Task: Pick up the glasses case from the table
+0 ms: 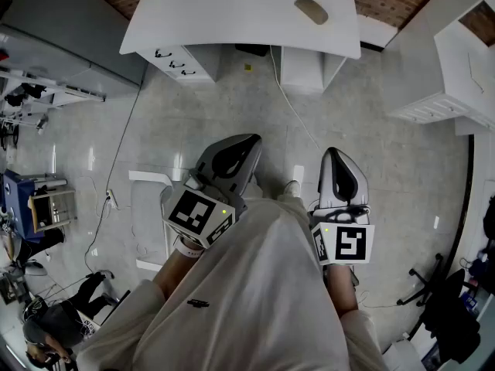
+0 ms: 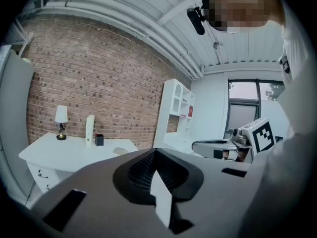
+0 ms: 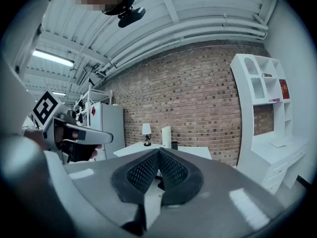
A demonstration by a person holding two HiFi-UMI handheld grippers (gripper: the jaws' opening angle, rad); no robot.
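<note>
Grey tools (image 1: 249, 141) (image 1: 333, 153), two, both closed; one glasses case (image 1: 311, 10).

The floor (image 1: 371, 130) in front of the white table (image 1: 224, 22) is open, and only a thin cable (image 1: 286, 101) lies on it. A lamp (image 2: 61, 120) and a tall white box (image 2: 89, 130) stand at the back of the table. A white shelf (image 1: 456, 68) stands on the right.

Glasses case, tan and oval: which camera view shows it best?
The head view: the tan oval glasses case lies wholly visible on the white table. The left gripper view shows only a sliver; the right gripper view shows none.
</note>
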